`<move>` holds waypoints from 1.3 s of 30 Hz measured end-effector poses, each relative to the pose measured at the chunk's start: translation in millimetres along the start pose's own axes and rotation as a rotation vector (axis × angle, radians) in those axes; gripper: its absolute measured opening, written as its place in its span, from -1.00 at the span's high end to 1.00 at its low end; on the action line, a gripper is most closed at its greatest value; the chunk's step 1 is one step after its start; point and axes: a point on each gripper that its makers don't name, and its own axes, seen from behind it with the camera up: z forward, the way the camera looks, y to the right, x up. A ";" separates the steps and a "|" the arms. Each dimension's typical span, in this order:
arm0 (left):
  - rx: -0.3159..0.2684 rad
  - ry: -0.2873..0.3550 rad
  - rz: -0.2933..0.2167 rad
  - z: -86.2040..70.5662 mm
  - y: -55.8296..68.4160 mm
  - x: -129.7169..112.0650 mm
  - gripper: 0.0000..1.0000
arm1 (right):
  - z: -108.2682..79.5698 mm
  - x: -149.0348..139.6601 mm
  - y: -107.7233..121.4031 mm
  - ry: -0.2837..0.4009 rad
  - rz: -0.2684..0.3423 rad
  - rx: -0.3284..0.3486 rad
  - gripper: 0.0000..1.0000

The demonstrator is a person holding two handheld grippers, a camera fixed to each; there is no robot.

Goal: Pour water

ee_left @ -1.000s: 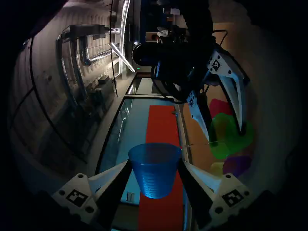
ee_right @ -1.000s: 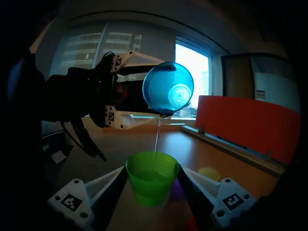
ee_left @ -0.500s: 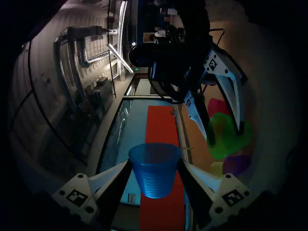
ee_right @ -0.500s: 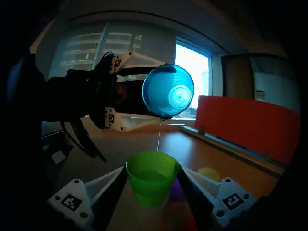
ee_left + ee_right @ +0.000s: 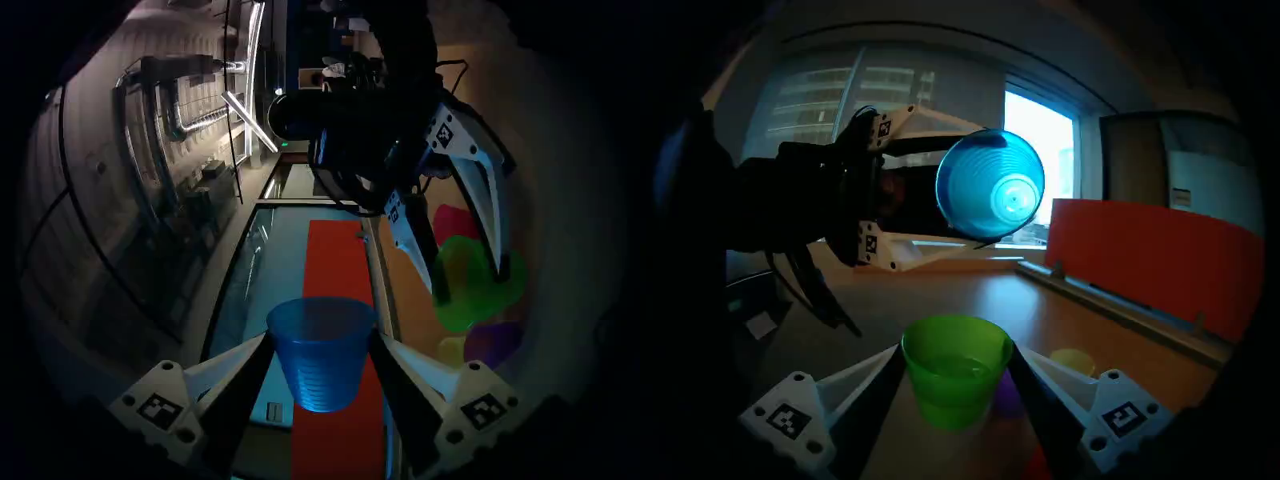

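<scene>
The tipped blue cup (image 5: 990, 196), pinched in the left gripper's (image 5: 322, 342) jaws, no longer trickles into the green cup (image 5: 956, 380) pinched in the right gripper's (image 5: 958, 356) jaws below; pouring seems done.

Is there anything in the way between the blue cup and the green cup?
No, nothing I can see. The tipped blue cup hangs above the green cup, with just open air between them.

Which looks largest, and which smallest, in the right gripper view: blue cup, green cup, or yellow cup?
1. The green cup and the blue cup: about alike, so unranked; the green one is nearer.
2. The yellow cup: clearly smallest, but farther off and partly hidden.
</scene>
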 end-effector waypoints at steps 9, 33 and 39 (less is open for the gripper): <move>0.001 0.002 -0.005 -0.8 0.5 0.9 -0.67 | 0.9 0.8 -0.8 0.000 0.000 0.000 -0.81; 0.025 -0.018 -0.140 -0.9 -4.5 -7.9 -0.67 | -1.6 5.0 -1.1 0.006 0.001 -0.010 -0.81; 0.043 -0.032 -0.264 -0.2 -7.7 -13.1 -0.67 | -3.5 7.6 -2.0 0.010 -0.001 -0.013 -0.80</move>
